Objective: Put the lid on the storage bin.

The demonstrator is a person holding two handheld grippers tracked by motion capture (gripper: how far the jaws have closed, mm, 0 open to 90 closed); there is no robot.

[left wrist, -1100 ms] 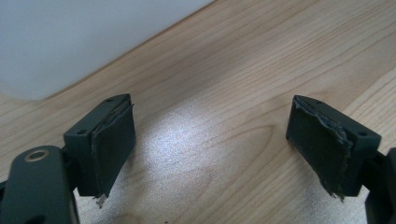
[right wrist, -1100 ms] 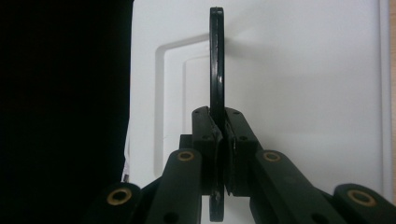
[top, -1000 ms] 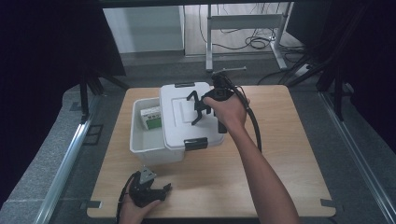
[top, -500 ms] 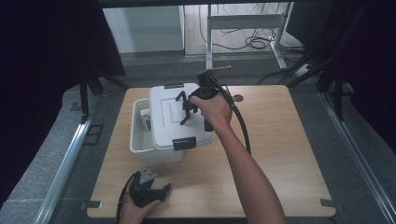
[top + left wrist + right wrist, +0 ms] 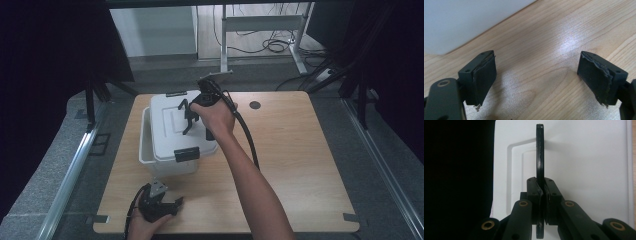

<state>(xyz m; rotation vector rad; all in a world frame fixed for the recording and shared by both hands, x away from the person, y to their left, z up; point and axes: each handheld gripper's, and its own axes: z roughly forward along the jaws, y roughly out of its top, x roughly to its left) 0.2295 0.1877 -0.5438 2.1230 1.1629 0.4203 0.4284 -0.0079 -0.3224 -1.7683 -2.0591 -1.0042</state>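
high view: a white lid (image 5: 177, 127) is held over a white box (image 5: 146, 150) on the counter (image 5: 300, 165), its black handle (image 5: 539, 152) clamped by the right gripper (image 5: 187, 117). the left gripper (image 5: 167, 206) is rested spread apart, empty, near the counter's front edge.

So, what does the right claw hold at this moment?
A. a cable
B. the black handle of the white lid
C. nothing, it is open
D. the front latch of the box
B: in the right gripper view the right claw is closed on the thin black handle, above the white lid.
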